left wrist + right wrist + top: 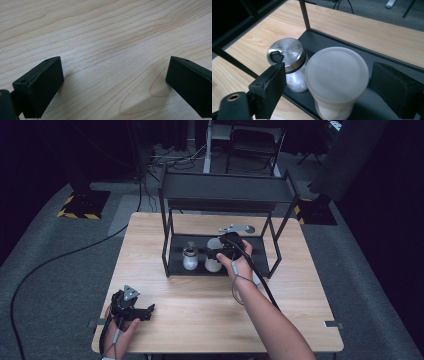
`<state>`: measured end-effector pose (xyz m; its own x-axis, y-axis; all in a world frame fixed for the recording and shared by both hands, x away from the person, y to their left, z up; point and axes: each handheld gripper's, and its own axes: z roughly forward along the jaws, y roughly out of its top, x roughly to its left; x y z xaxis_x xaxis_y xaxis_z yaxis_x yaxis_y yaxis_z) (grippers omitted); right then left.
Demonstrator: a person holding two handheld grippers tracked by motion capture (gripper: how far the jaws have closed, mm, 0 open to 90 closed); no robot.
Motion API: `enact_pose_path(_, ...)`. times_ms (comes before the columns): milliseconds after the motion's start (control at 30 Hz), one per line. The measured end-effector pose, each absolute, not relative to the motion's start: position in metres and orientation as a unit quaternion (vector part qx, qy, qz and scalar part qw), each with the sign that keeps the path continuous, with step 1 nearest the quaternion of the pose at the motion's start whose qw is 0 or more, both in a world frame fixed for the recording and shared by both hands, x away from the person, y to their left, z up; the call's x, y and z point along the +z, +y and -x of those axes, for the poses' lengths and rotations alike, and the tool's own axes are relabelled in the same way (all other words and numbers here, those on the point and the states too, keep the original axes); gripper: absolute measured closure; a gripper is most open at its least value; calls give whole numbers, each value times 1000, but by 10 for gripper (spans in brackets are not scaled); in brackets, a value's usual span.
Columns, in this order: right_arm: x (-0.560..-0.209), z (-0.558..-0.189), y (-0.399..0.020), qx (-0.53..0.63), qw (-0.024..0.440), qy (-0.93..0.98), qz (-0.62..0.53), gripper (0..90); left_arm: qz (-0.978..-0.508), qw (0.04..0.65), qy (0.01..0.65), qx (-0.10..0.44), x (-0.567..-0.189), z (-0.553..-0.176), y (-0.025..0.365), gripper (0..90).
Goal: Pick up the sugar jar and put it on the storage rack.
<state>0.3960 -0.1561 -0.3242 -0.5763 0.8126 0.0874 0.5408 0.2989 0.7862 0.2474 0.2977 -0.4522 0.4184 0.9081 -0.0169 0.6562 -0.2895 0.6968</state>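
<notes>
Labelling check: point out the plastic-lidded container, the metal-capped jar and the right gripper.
plastic-lidded container (337, 73), right gripper view, centre of its translucent lid
metal-capped jar (287, 53), right gripper view, top of its metal cap
right gripper (325, 82), right gripper view, midway between its jaws

A frosted, matt plastic lidded container (337, 80) and a glass shaker (292, 67) with brushed metal cap stand on the matt black metal rack (172, 265) on the pale, smooth-grained wooden table (200, 320).

No writing, label, brand or number can be read anywhere in these pictures. The only sign-like marks are yellow-and-black warning stripes on two dark floor plates, one at far left (82, 203) and one at far right (314, 210) of the surface (210, 315).
</notes>
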Motion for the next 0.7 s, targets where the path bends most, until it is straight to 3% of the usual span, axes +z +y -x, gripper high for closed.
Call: enact_pose_path(700, -297, -344, -199, 430, 176, 784, -412, 119, -779, 321, 502, 196, -452, -247, 298, 10)
